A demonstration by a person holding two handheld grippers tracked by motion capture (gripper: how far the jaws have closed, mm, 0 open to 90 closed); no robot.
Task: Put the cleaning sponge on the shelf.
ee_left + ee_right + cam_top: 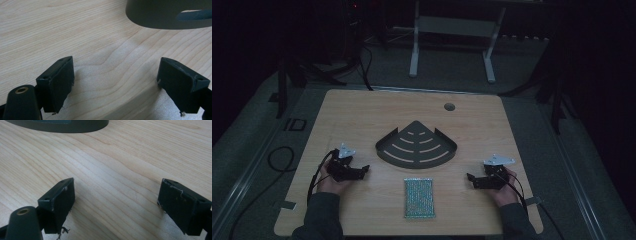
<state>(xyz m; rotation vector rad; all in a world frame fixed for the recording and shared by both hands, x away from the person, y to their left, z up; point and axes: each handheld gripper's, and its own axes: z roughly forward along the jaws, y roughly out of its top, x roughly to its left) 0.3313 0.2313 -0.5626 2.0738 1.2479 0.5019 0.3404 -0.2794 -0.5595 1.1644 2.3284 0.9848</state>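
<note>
High view: light-wood counter (362,110) in a dim room, w/ a round cable hole (449,106) in the upper centre of the frame. Centre of frame: dark fan-shaped slotted tray (416,146), lying flat, point toward the top. Just below it, apart from it, a small speckled green rectangular pad (419,198) in the lower centre. Left gripper (360,171) at lower left, held in the person's left hand (328,181), fingers pointing toward the frame centre; right gripper (472,178) at lower right, held in the right hand (503,190), fingers also pointing inward. Both rest low over the counter, well apart from each other, either side of the pad; neither touches tray or pad.

Left gripper view: left gripper (115,85) fingers (58,83) spread wide, released, bare wood between them; tray rim (160,17) at upper right of frame.

Right gripper view: right gripper (115,206) fingers (60,205) likewise spread, released, nothing between; tray edge (65,126) at upper left of frame
</note>
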